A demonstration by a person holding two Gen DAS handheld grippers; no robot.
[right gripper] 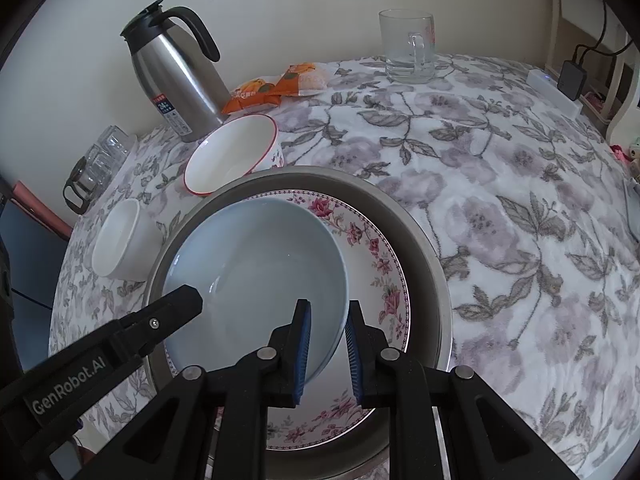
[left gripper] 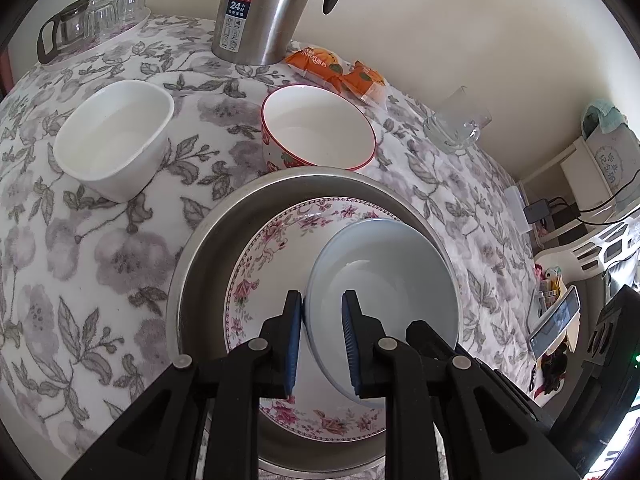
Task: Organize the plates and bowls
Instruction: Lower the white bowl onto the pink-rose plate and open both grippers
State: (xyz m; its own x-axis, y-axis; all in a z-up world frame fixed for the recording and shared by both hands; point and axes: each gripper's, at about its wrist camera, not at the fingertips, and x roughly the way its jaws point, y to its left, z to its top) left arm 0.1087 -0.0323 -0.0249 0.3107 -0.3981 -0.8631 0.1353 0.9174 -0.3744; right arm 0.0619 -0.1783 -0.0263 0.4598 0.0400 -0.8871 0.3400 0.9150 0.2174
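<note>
A pale blue bowl (left gripper: 384, 276) (right gripper: 260, 264) is low over a floral plate (left gripper: 272, 240) (right gripper: 380, 264), which lies inside a metal basin (left gripper: 236, 212) (right gripper: 424, 236). Whether the bowl touches the plate I cannot tell. My left gripper (left gripper: 322, 320) is shut on the bowl's near-left rim, one pad inside and one outside. At the opposite rim, my right gripper (right gripper: 328, 332) is shut on the bowl in the same way. One left gripper finger (right gripper: 176, 304) shows at the bowl's left edge. A white bowl (left gripper: 116, 140) (right gripper: 120, 244) and a red-rimmed bowl (left gripper: 316, 128) (right gripper: 232, 156) stand behind the basin.
A steel thermos jug (left gripper: 260, 12) (right gripper: 176, 76), orange snack packets (left gripper: 340, 72) (right gripper: 276, 84) and a glass mug (left gripper: 456, 128) (right gripper: 408, 48) stand along the wall. A tray of glass cups and a teapot (left gripper: 92, 16) sits in the far left corner. The flowered tablecloth (right gripper: 520, 220) spreads to the right.
</note>
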